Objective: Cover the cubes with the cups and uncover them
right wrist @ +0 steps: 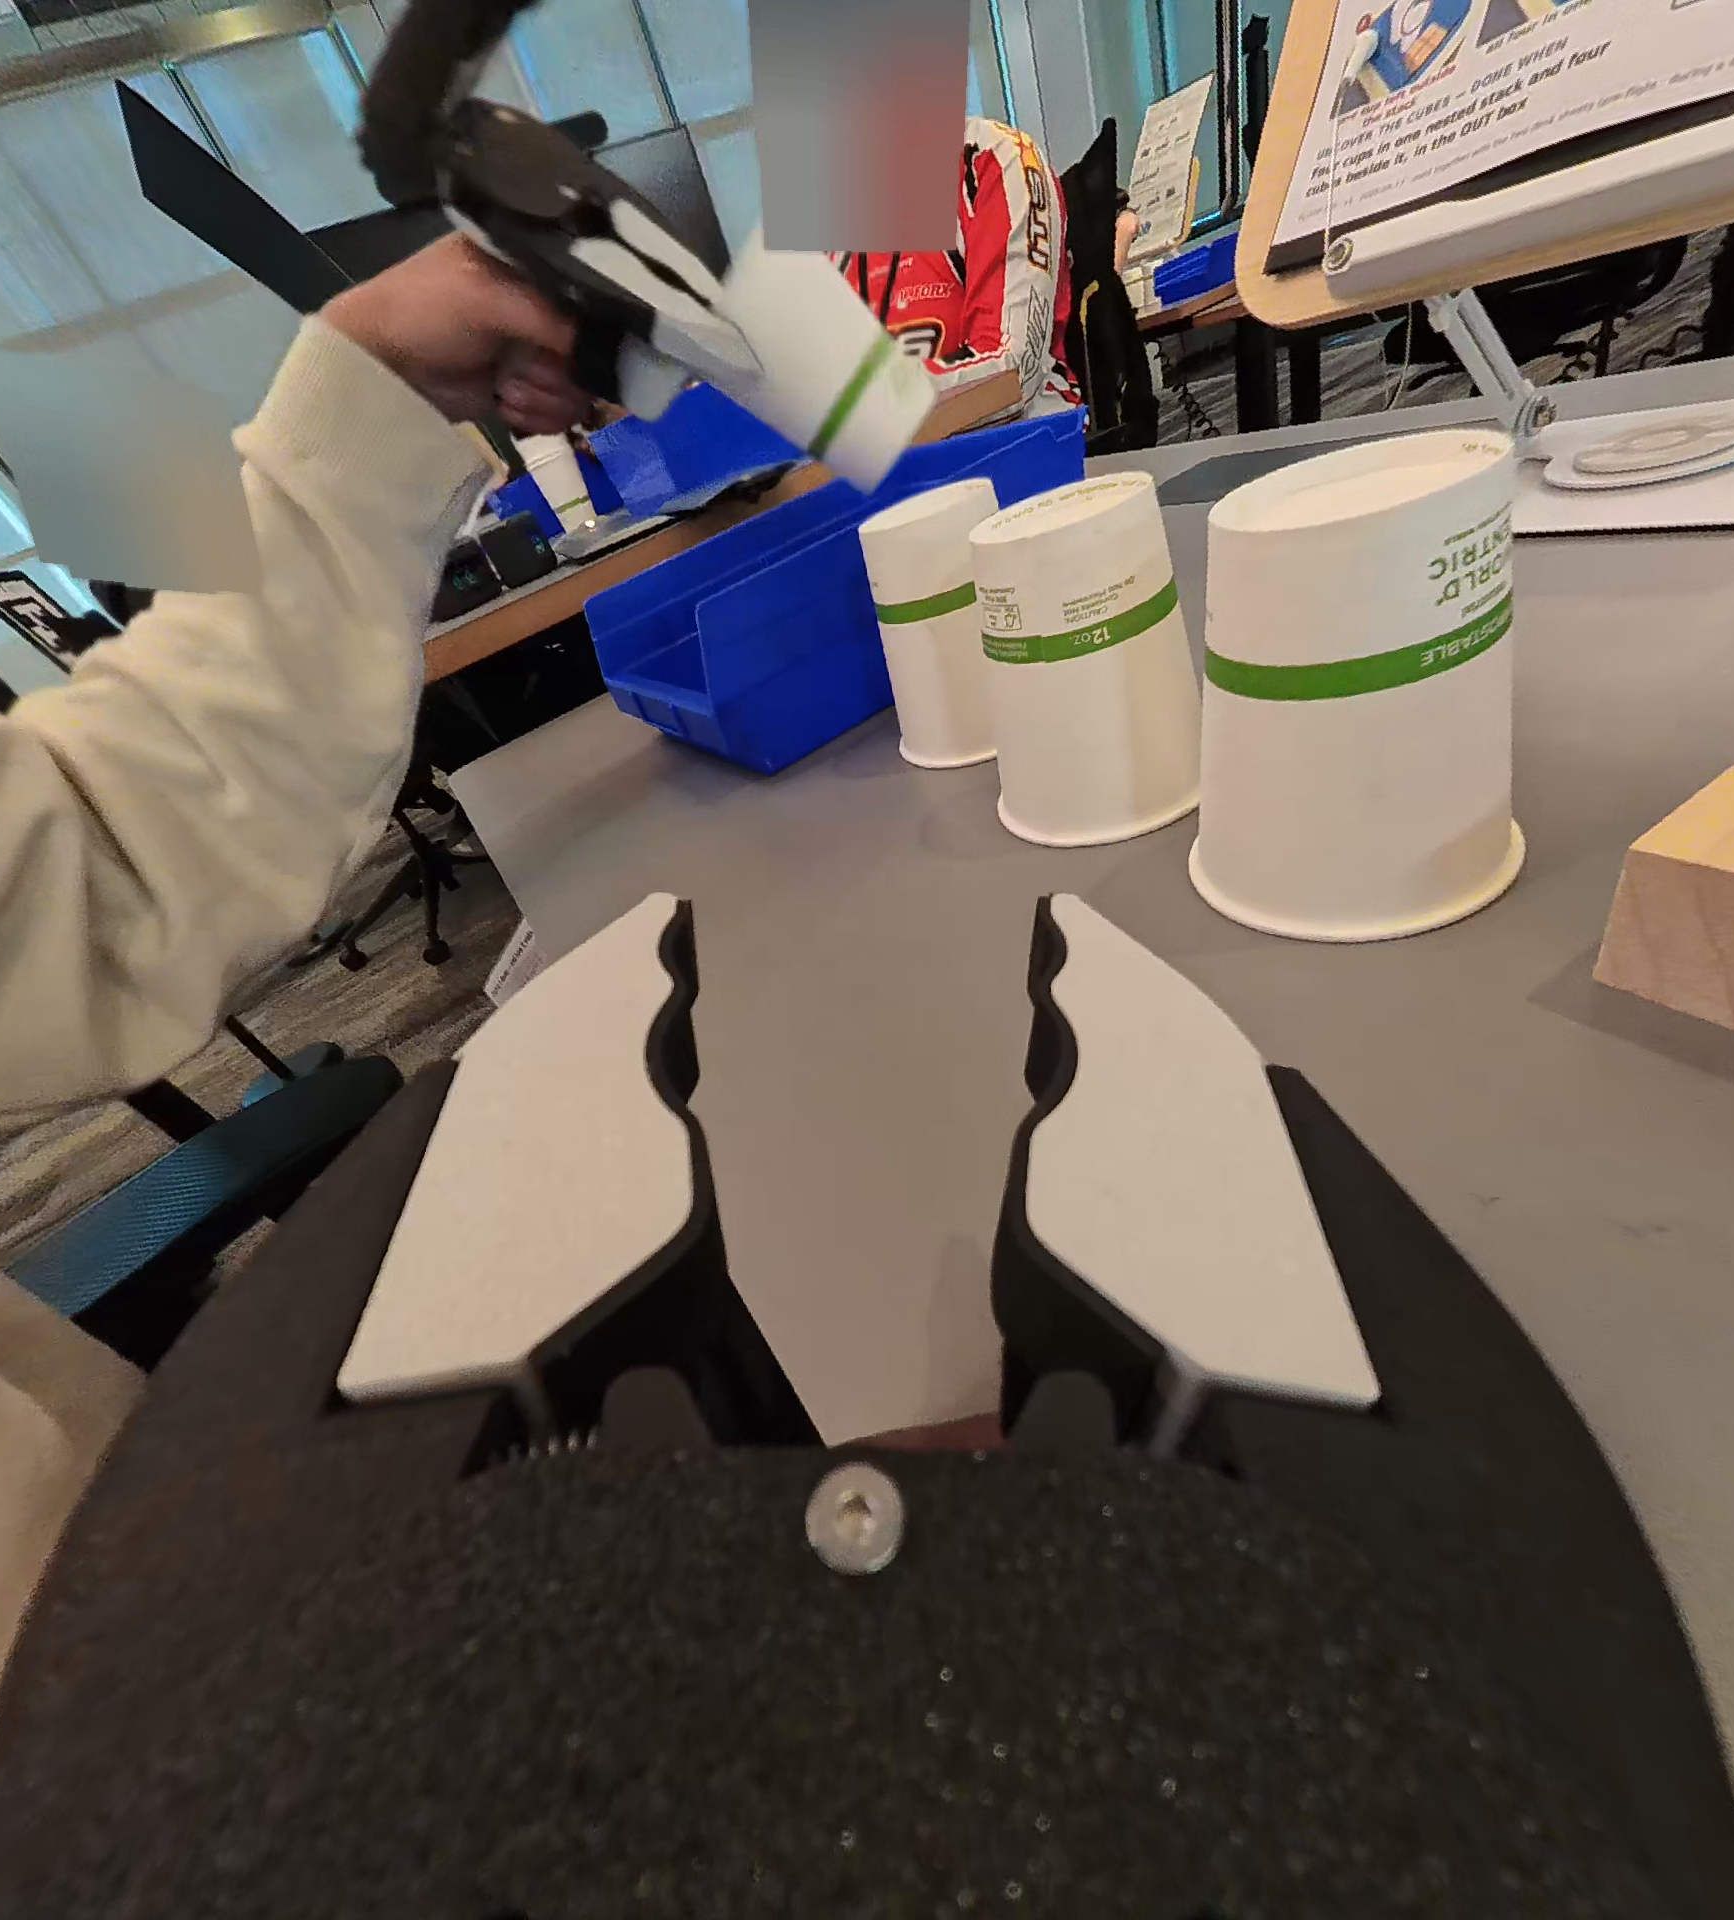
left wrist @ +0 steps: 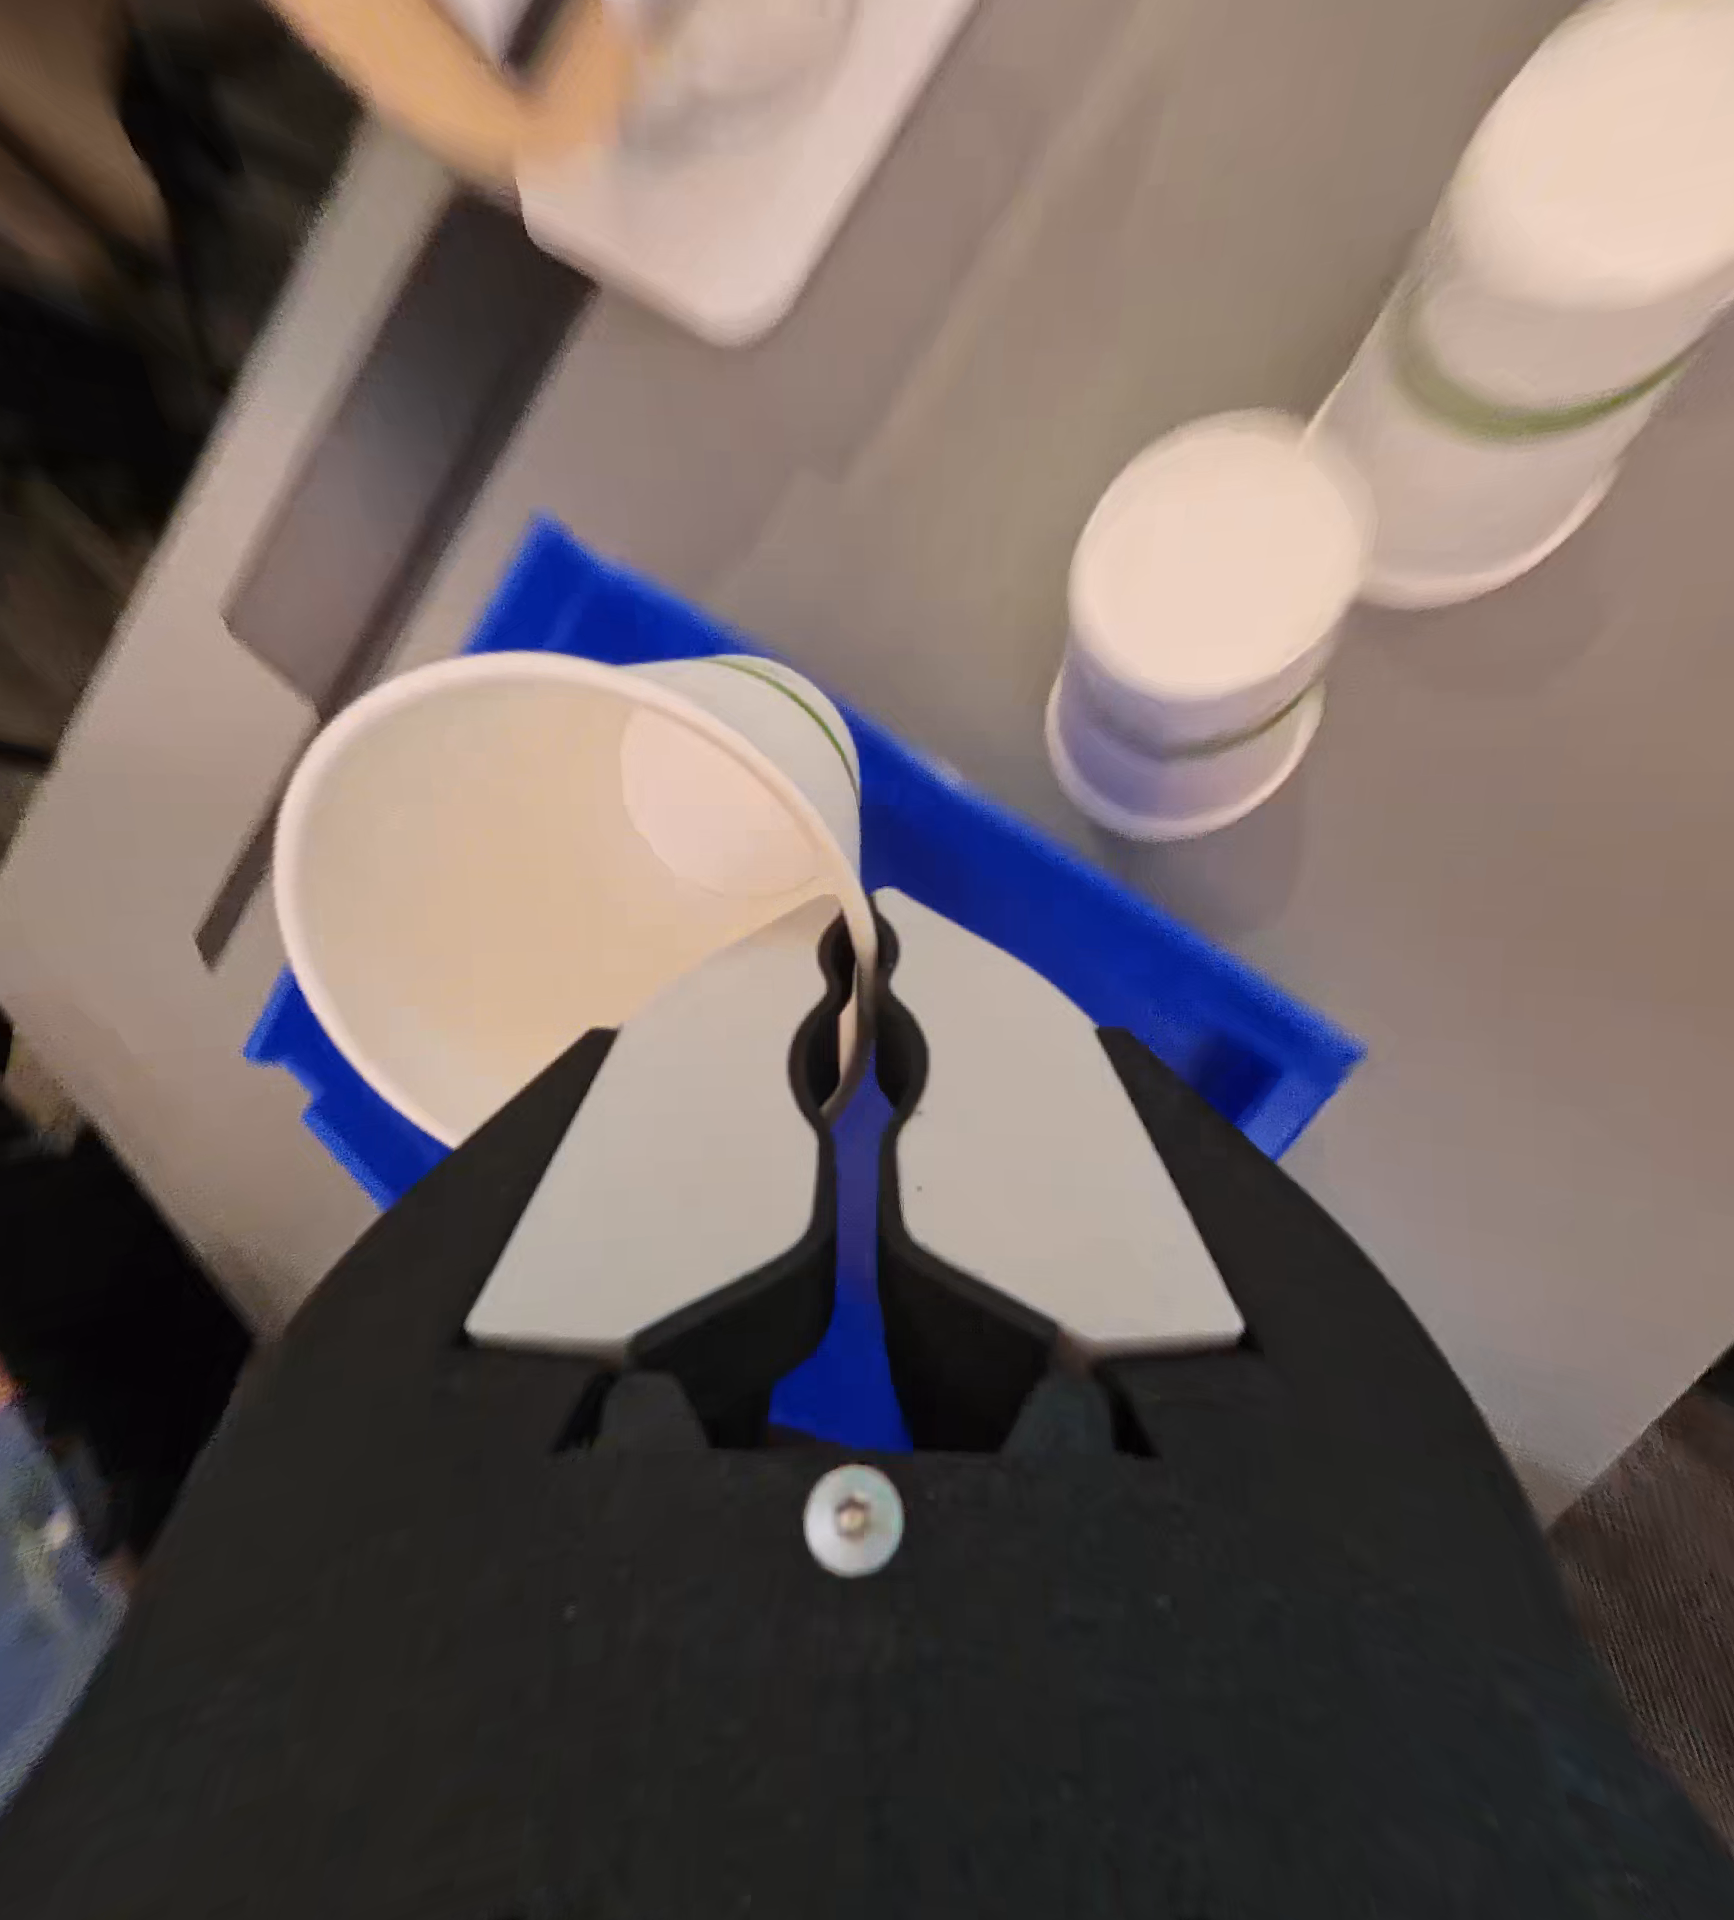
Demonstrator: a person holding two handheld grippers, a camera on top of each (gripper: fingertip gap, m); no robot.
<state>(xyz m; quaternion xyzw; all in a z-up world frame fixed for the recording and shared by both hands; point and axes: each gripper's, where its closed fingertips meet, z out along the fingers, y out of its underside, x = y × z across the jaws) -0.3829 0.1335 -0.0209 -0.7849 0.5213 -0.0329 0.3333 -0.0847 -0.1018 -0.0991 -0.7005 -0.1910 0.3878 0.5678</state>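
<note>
My left gripper (left wrist: 865,940) is shut on the rim of a white paper cup (left wrist: 530,883) with a green band, held tilted in the air above the blue bin (left wrist: 1102,914). The same gripper and cup (right wrist: 821,374) show in the right wrist view, high at the left. Three white cups stand upside down in a row on the grey table: the near one (right wrist: 1356,686), the middle one (right wrist: 1086,655) and the far one (right wrist: 930,623). A wooden cube (right wrist: 1725,904) lies uncovered at the right. My right gripper (right wrist: 861,914) is open and empty, low over the table.
The blue bin (right wrist: 769,644) sits at the table's (right wrist: 842,1091) far left edge. A board with a printed sheet (right wrist: 1528,114) on an arm stands at the back right. A person in a red and white jacket (right wrist: 998,260) sits behind. Other tables stand beyond.
</note>
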